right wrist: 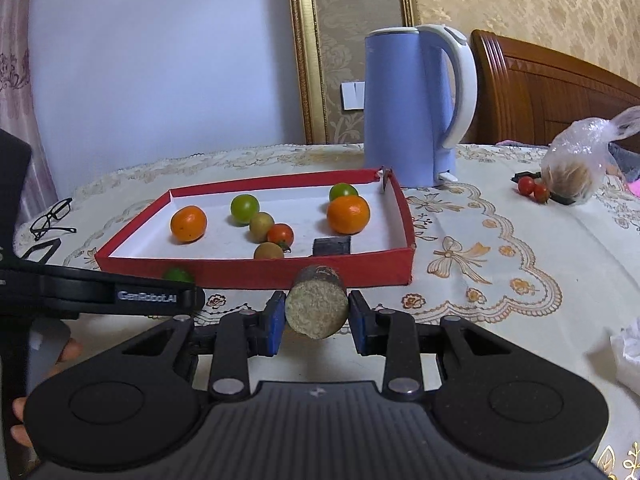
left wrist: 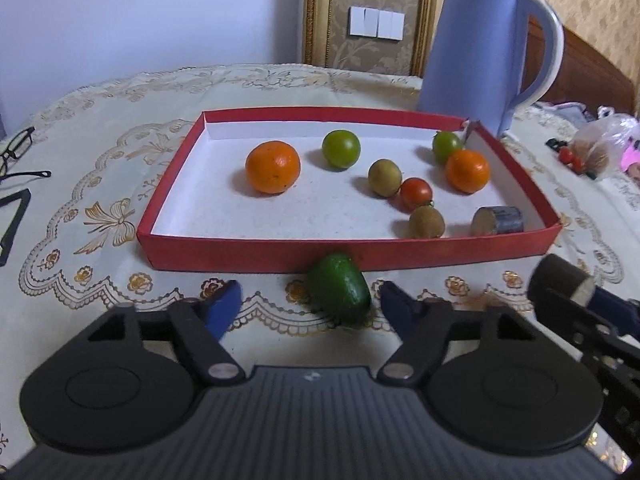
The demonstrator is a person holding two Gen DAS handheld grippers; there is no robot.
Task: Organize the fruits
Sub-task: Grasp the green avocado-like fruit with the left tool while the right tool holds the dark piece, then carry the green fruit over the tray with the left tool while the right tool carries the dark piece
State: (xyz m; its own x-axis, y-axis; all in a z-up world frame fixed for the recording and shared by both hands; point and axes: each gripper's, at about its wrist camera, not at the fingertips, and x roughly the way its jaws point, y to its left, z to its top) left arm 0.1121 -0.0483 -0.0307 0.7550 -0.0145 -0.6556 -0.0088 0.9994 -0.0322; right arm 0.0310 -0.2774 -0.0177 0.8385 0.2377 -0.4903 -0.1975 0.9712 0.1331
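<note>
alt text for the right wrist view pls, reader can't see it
The right gripper has its jaws shut on a short cut sugarcane piece, held just in front of a red tray on a lace tablecloth. The tray holds two oranges, green, brown and red small fruits and another cane piece; a blue kettle stands behind.

Kettle (left wrist: 480,52) top cut off

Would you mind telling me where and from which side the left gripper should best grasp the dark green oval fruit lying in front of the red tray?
Probably across the middle of the dark green oval fruit, coming from the near side with a finger on each flank. It lies lengthwise, pointing at the red tray, whose wall blocks the far end.
</note>
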